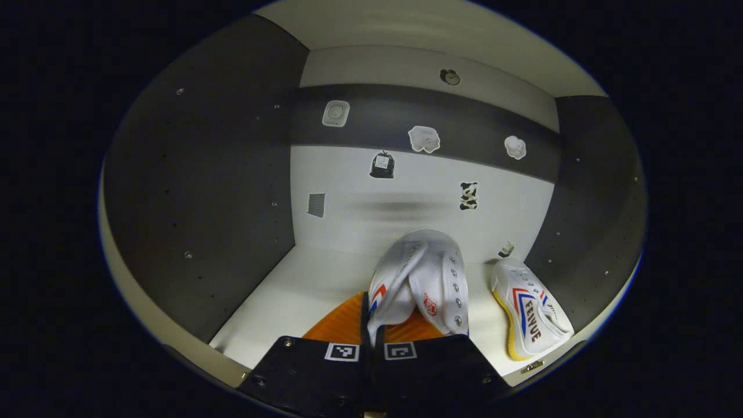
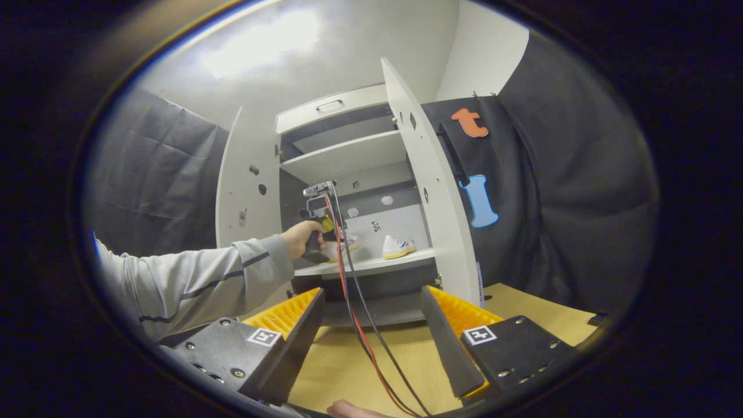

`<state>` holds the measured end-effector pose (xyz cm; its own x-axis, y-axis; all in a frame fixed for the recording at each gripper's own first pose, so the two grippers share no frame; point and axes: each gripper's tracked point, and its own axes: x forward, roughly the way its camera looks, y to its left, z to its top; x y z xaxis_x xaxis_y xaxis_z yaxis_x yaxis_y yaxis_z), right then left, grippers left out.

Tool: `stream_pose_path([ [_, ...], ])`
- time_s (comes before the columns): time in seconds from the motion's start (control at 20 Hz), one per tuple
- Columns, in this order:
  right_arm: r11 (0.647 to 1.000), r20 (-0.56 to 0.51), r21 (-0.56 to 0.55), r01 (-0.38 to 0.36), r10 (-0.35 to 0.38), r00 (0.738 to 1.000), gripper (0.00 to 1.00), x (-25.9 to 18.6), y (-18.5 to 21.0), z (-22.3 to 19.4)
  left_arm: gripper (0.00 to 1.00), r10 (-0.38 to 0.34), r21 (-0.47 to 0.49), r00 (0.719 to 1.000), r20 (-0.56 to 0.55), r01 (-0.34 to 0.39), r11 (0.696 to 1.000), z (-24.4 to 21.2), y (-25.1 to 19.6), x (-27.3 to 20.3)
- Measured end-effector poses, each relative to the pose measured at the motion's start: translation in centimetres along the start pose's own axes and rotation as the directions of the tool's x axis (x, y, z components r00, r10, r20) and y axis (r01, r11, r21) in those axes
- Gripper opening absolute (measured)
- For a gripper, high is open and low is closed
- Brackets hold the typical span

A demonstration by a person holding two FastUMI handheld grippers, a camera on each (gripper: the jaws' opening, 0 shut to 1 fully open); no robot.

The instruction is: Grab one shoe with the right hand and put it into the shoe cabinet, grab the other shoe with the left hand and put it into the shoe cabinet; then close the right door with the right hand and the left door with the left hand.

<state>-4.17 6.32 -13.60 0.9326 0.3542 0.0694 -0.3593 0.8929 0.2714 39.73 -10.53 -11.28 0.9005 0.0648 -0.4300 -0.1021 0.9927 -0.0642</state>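
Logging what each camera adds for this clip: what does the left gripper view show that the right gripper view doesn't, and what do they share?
Left gripper view alone: the left gripper shut on the tongue end of a white shoe inside the cabinet, and small stickers on the back wall.

Right gripper view alone: the open right gripper held back over the wooden table, both cabinet doors open, the person's sleeve, and red and black cables.

Both: the shelf and the second shoe standing on it.
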Motion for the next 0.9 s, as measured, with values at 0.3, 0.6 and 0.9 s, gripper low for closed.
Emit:
stream_pose_path([
  [0.3, 0.998, -0.002, 0.018, 0.055, -0.055, 0.998, 0.98, 0.4, -1.6, 0.0, 0.01, 0.059, -0.045, 0.995, -0.083, -0.063, 0.997, -1.9, 2.0, 2.8],
  [0.6, 0.998, -0.009, 0.015, 0.056, -0.056, 0.998, 0.97, 0.3, -1.5, -0.3, 0.3, 0.011, -0.091, 0.997, -0.078, -0.018, 0.996, -1.9, 1.7, 2.3],
  [0.9, 0.994, 0.038, -0.066, 0.087, -0.085, 0.996, 0.98, -1.6, -0.8, 1.2, 0.88, -0.008, -0.045, 1.0, -0.025, 0.007, 0.999, -0.5, 2.0, -2.3],
])
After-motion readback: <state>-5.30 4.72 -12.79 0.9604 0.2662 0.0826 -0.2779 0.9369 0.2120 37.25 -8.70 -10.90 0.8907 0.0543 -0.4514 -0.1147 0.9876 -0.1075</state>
